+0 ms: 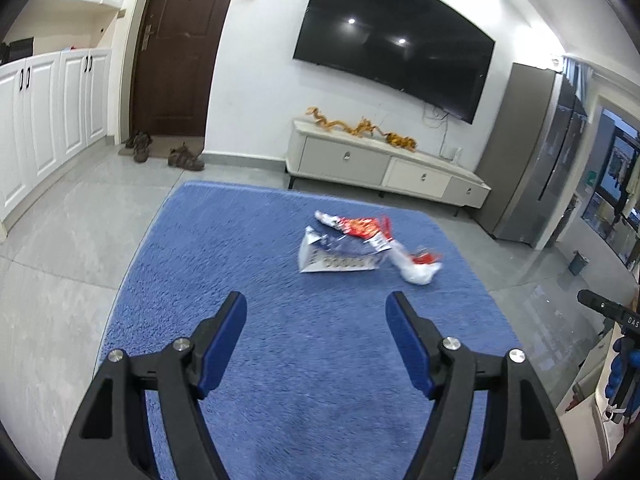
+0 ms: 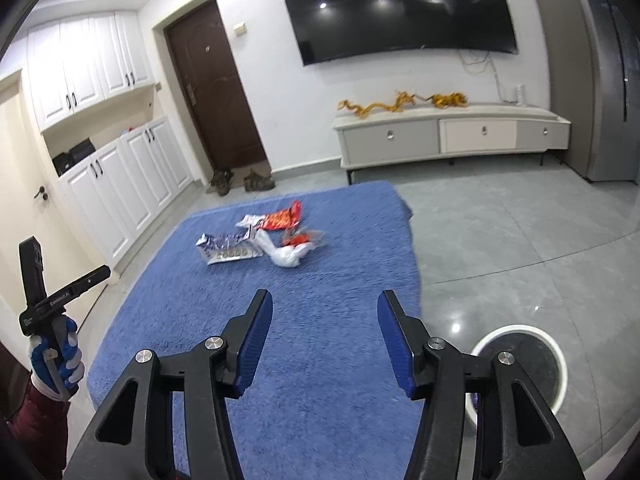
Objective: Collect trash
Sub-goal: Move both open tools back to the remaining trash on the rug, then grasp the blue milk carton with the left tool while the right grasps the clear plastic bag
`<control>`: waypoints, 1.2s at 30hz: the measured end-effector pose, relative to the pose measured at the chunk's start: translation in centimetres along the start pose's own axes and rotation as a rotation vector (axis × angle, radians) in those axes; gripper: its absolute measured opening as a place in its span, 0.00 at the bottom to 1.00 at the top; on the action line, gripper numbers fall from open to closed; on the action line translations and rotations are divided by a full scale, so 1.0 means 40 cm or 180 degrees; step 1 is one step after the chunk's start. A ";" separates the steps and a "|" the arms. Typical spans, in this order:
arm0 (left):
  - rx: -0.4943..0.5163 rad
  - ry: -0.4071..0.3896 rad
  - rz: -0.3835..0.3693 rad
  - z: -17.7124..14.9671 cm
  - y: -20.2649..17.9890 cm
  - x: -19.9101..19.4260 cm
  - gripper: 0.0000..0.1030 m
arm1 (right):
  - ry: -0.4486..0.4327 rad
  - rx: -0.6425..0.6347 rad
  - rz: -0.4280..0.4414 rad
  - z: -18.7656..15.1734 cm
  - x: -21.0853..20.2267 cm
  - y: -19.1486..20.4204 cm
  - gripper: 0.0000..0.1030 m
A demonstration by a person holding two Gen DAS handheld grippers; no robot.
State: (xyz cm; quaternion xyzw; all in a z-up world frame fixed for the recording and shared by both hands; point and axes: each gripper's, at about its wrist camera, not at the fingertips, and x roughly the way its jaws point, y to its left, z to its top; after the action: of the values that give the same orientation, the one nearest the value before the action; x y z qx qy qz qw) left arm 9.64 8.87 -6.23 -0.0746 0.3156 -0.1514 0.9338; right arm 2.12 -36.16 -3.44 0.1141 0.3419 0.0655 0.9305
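From the left wrist view, the left gripper [image 1: 316, 312] hangs over a shaggy blue rug [image 1: 240, 248] with its blue-padded jaws spread wide and nothing between them. The trash lies well ahead of it on the rug: a crumpled red-and-silver snack wrapper [image 1: 356, 226], a flattened white-and-blue foil packet [image 1: 336, 256] touching it, and a knotted white plastic bag with red scraps [image 1: 416, 266] just beside. Only this view shows a small grey bin [image 1: 579, 262] far off on the tiled floor [image 1: 60, 220], and the tip of the other tool at the right edge.

From the right wrist view, the right gripper [image 2: 324, 312] also points down over the rug, jaws apart and empty, the same trash well ahead. Only here appears a round white-rimmed waste bin [image 2: 558, 364] on the floor just right of the rug, partly behind the right finger. At the left edge a hand in a blue-and-white glove [image 2: 60, 354], with a maroon sleeve, grips the left tool's handle.

Both views show a wall-mounted black television [image 2: 400, 8], a low white cabinet [image 2: 448, 136], a brown door [image 2: 212, 88] and shoes [image 2: 240, 182].
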 end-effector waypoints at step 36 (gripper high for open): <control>-0.0518 0.0617 -0.0186 0.139 0.032 0.609 0.75 | 0.0726 0.0883 0.0623 0.105 0.716 0.048 0.40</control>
State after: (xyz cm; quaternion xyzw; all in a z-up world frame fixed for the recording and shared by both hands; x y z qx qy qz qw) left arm 31.75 2.29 -15.93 -0.1443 0.4133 -0.1589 0.8850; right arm 26.49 -29.27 -17.63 0.2657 0.4381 0.1205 0.8503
